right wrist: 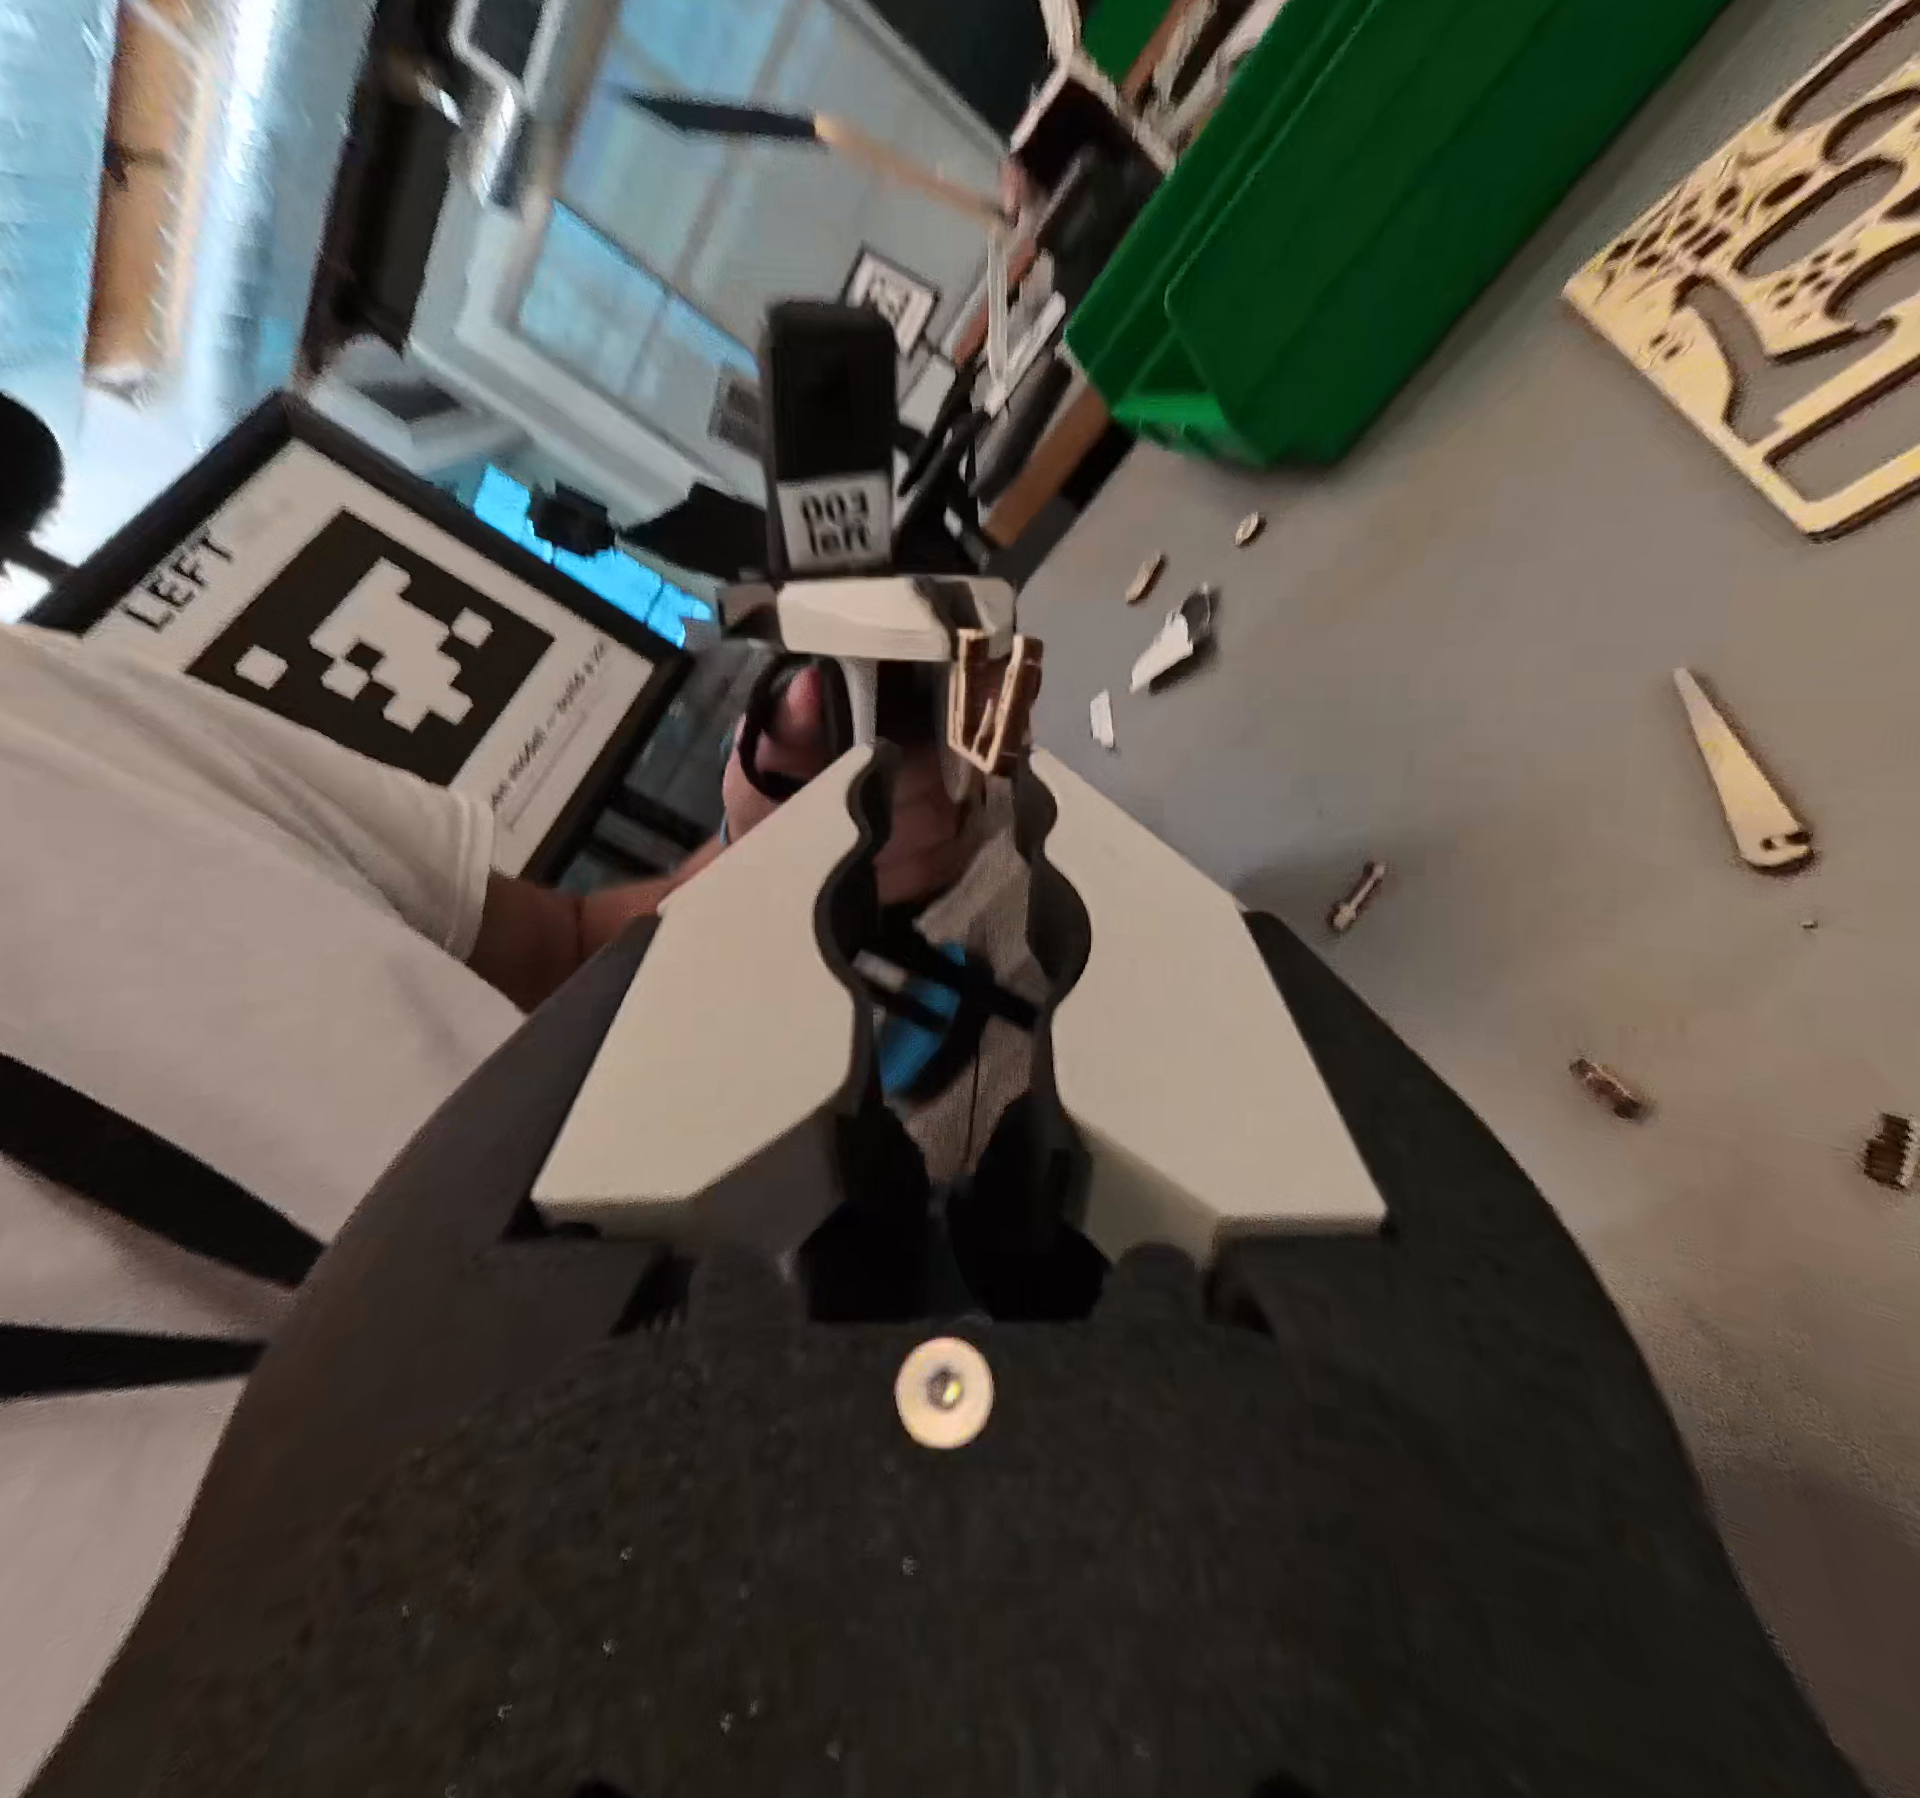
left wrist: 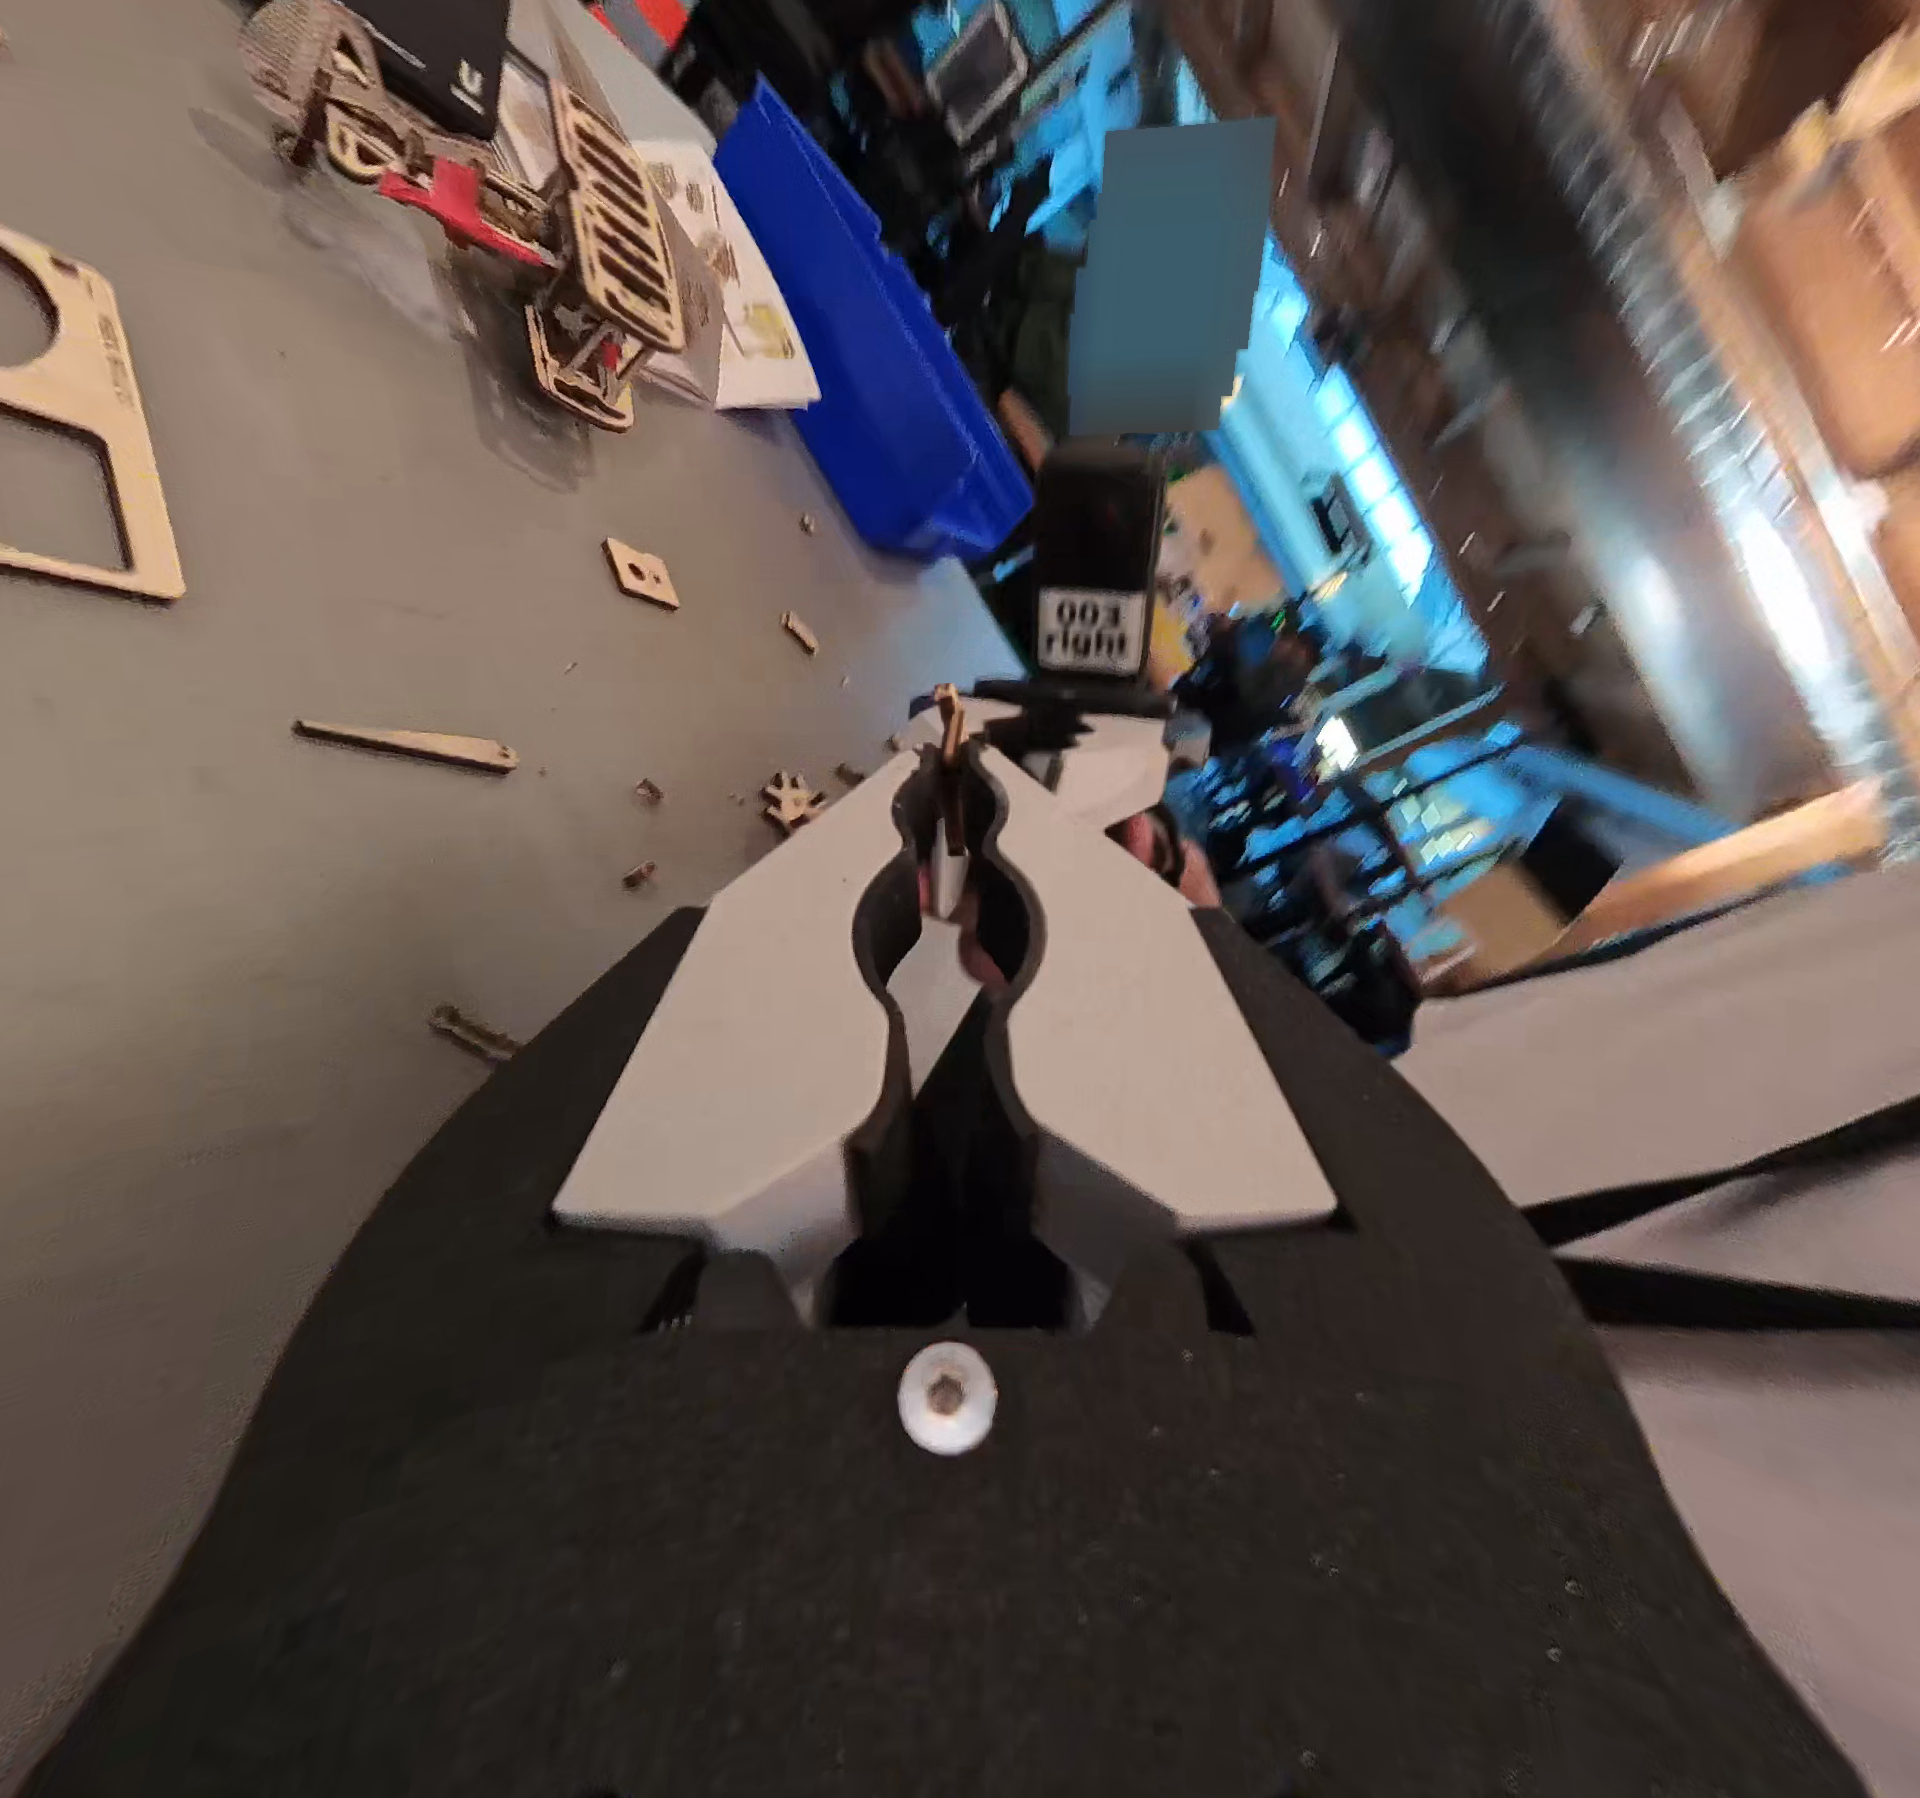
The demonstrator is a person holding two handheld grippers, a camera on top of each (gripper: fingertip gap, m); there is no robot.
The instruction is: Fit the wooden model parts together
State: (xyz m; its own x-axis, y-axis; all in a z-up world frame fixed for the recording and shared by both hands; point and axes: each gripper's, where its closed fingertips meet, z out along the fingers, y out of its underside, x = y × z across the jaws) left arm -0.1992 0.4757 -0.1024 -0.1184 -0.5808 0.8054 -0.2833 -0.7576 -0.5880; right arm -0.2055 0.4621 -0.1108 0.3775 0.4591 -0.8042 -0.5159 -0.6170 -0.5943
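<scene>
my left gripper is clenched on a thin wooden piece, seen edge-on, its tip poking out past the fingertips. my right gripper is up against a small angular wooden frame piece, which sits just at the tips, towards the right finger; can't tell if the jaws are pinching it. both grippers are up off the grey table, facing each other, tips nearly meeting, pieces close together.

rel. to the table: loose wooden bits lie scattered on it below the tips, incl. a long strip and a small plate w/ holes. further along it a cut-out sheet lies flat at the edge of view, then a part-built wooden model w/ a red part. a blue bin sits at the table's far edge. in right wrist view, a tapered slat on the table, another punched-out sheet beyond it, a green bin at the far side.
</scene>
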